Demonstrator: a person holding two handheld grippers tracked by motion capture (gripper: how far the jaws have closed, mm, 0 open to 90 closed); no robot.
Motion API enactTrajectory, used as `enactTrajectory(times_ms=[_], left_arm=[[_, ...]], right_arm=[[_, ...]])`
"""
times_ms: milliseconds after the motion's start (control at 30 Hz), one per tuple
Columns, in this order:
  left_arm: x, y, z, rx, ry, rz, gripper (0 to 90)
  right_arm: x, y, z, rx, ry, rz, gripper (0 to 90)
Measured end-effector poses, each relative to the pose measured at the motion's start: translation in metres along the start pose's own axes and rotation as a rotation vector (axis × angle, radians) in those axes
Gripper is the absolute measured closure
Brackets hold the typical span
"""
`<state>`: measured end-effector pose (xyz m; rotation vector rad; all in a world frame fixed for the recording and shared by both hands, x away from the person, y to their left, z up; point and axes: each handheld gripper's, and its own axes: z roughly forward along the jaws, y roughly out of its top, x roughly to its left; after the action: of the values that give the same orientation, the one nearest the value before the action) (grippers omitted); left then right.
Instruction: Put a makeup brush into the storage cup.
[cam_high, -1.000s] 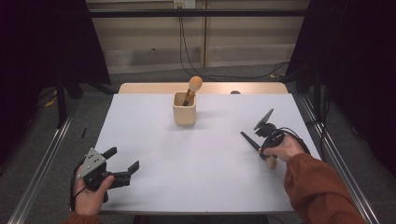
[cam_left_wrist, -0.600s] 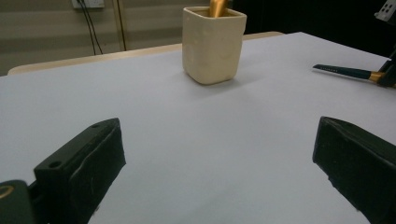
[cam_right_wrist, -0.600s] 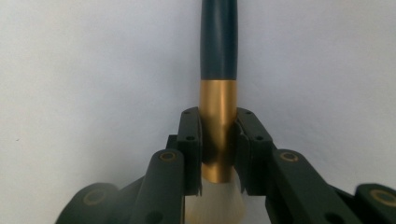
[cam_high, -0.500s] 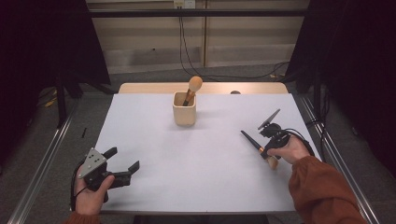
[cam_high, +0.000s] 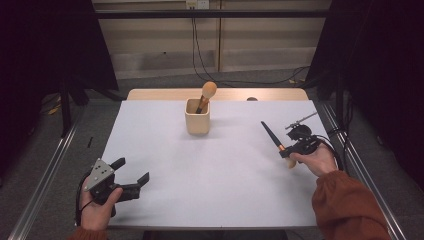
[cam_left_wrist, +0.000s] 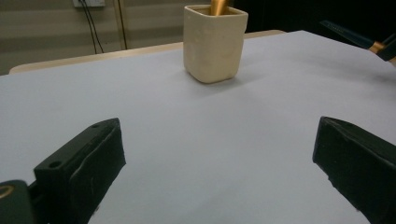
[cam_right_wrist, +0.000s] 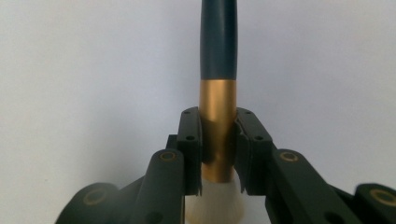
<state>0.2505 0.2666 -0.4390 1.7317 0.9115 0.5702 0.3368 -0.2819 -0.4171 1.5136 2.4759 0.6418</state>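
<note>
We have a makeup brush (cam_right_wrist: 218, 88) pinched in the right gripper (cam_right_wrist: 218, 144), whose jaws press on the gold ferrule just above the pale bristles; seen from the high view, the brush (cam_high: 272, 137) is lifted off the counter (cam_high: 210, 180), well to the right of the cream cup (cam_high: 197, 116) and nearer the person than it, its dark handle pointing up and towards the cup; we judge it light and stiff along the handle, with soft bristles that would crush or splay under pressure, so the ferrule is the sound place to grip; the tapered, glossy handle looks slippery and could slide between the pads; it is slim, dark blue-black, with a gold band and a whitish tuft; a second brush (cam_high: 206, 95) with a rounded tan head stands in the cup; the left gripper (cam_high: 134, 175) rests well to the cup's left and nearer the person, jaws spread wide, holding nothing.
</note>
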Motion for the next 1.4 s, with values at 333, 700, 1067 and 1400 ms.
enactTrajectory(times_ms=[333,700,1067,1400], left_arm=[[-0.001,0.001,-0.001,-0.011,-0.019,0.007,2.0],[0.0,0.001,-0.001,-0.012,-0.011,0.005,2.0],[-0.001,0.001,0.0,-0.008,-0.014,-0.005,2.1],[-0.004,0.001,0.0,-0.002,-0.033,0.002,2.1]], right_arm=[[0.0,-0.005,-0.006,-0.178,0.025,0.01,74.7],[-0.001,-0.023,-0.008,-0.395,0.03,0.034,74.7],[0.004,-0.037,-0.006,-0.565,0.09,0.034,74.6],[0.01,-0.046,-0.013,-0.642,0.145,0.037,74.6]])
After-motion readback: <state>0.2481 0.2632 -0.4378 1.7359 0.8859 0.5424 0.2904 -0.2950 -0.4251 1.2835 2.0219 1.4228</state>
